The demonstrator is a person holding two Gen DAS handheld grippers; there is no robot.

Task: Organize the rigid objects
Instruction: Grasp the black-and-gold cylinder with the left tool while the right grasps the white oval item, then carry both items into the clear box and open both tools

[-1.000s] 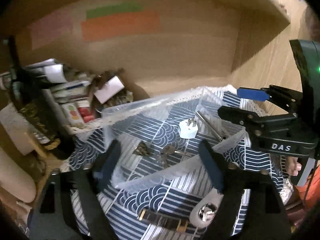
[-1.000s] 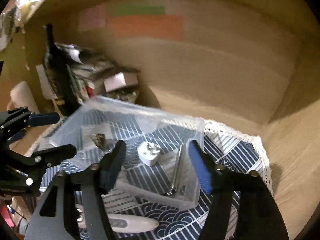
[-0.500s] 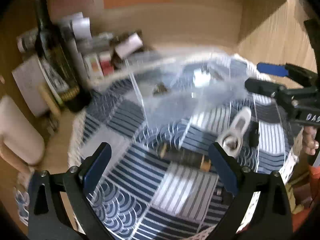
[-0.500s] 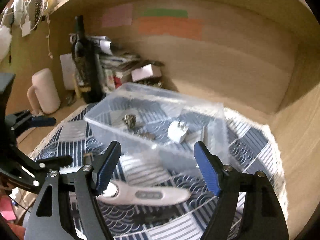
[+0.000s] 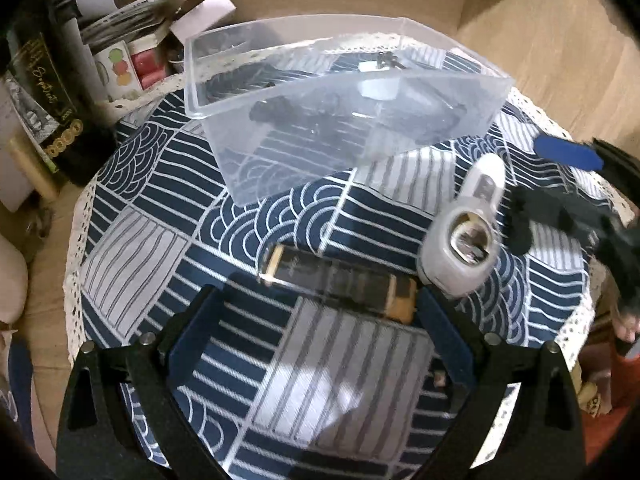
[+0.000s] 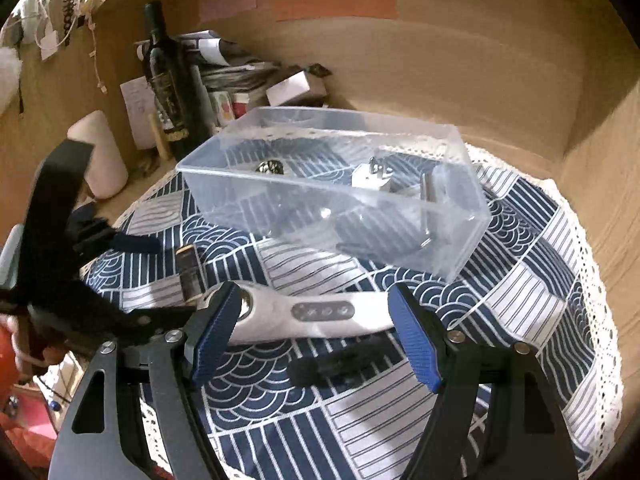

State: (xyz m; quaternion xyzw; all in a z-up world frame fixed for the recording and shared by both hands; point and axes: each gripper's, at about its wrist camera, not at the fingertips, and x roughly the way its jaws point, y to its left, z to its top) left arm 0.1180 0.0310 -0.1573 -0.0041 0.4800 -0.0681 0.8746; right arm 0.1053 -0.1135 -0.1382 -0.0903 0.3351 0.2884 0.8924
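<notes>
While both grippers hang spread wide and empty over the patterned cloth, one clear box sits ahead of them holding one white plug, one metal rod and one dark lump. Between the right gripper fingers lies one white handheld device. One black-and-gold bar lies just ahead of the left gripper.

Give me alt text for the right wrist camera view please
The open right gripper hovers over a white handheld device lying on a blue patterned cloth. Behind it stands a clear plastic box holding a white plug.
</notes>
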